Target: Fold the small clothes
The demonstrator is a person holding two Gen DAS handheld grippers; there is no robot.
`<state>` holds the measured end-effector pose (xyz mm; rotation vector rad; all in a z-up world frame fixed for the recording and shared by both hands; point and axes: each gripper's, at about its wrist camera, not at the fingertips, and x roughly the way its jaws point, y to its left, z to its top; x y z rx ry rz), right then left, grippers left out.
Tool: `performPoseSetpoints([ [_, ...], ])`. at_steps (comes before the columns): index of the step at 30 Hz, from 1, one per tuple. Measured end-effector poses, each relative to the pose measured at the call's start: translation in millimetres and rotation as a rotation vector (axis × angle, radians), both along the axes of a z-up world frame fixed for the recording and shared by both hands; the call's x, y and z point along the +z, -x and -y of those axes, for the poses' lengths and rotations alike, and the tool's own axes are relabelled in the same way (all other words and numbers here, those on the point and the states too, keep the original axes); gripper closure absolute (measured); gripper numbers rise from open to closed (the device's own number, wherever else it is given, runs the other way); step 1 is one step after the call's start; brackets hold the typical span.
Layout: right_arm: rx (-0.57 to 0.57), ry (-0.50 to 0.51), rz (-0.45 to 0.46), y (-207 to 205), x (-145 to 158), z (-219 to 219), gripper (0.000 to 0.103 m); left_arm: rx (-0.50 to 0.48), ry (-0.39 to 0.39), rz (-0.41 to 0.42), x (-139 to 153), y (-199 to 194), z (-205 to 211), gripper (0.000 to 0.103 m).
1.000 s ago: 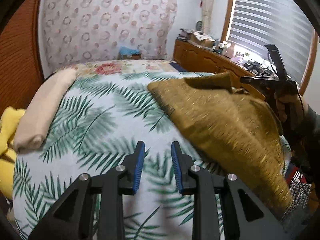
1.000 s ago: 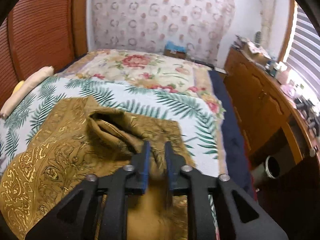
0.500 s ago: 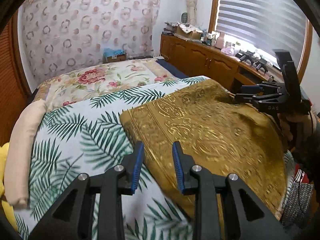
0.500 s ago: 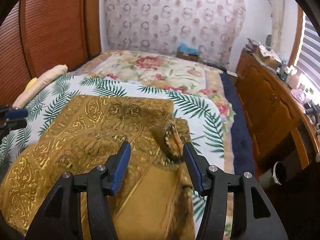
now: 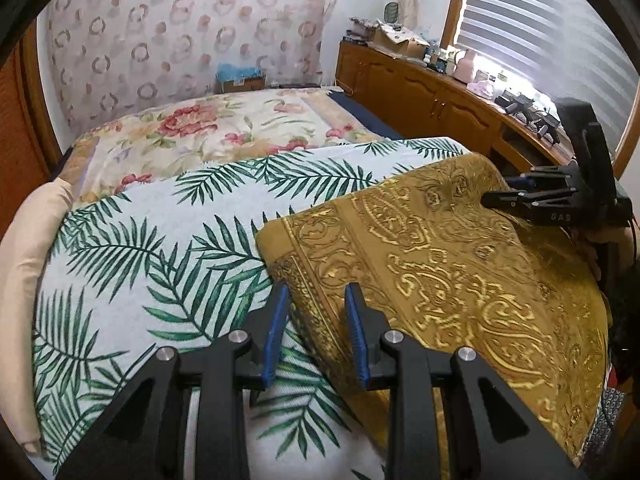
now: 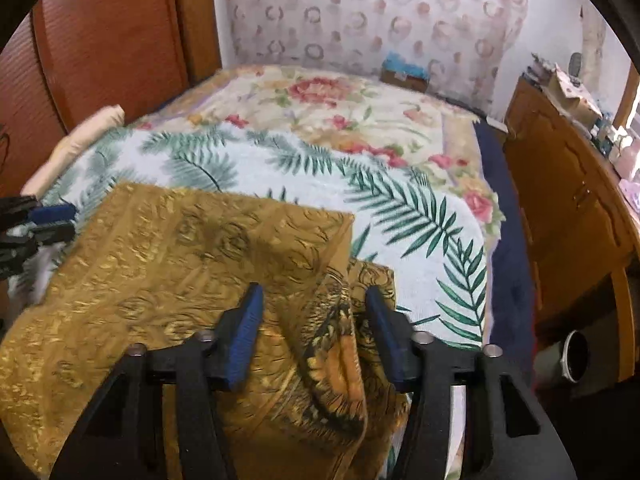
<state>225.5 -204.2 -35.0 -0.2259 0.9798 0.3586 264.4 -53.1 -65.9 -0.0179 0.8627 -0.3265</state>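
Observation:
A gold brocade cloth point(image 5: 440, 280) lies spread on the palm-leaf bedspread point(image 5: 140, 260), hanging over the near right edge. My left gripper point(image 5: 316, 328) hovers open over the cloth's left hem, which runs under the gap between its blue pads. In the right wrist view the same cloth point(image 6: 160, 260) has a raised crease near its right corner. My right gripper point(image 6: 316, 320) straddles that crease and its jaws are closing, the pads still clear of the fabric. The right gripper point(image 5: 504, 196) also shows at the cloth's far right, held by a hand. The left gripper point(image 6: 52, 220) shows at the left edge.
A cream rolled bolster point(image 5: 24, 280) lies along the bed's left side. Floral bedding point(image 5: 208, 132) covers the far half. A wooden cabinet point(image 5: 420, 100) with clutter runs along the right under the window. A dark cup point(image 6: 576, 356) stands on the floor by the bed.
The right gripper let go of the bunched cloth it held up, and the cloth dropped flat. The left gripper travelled right across the bedspread to the cloth's left hem.

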Motion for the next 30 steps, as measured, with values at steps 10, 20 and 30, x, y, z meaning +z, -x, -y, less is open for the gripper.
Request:
performPoseSetpoints([
  [10, -0.041, -0.041, 0.044, 17.9, 13.9, 22.7, 0.099, -0.041, 0.017, -0.032, -3.4, -30.9, 4.0, 0.076],
  [20, -0.103, -0.045, 0.018, -10.4, 1.0, 36.9, 0.053, -0.012, -0.024, -0.034, -13.8, -43.2, 5.6, 0.074],
  [30, -0.061, -0.115, -0.025, -17.2, -17.2, 36.8, 0.054, -0.018, -0.054, -0.040, -15.3, -44.8, 6.9, 0.072],
])
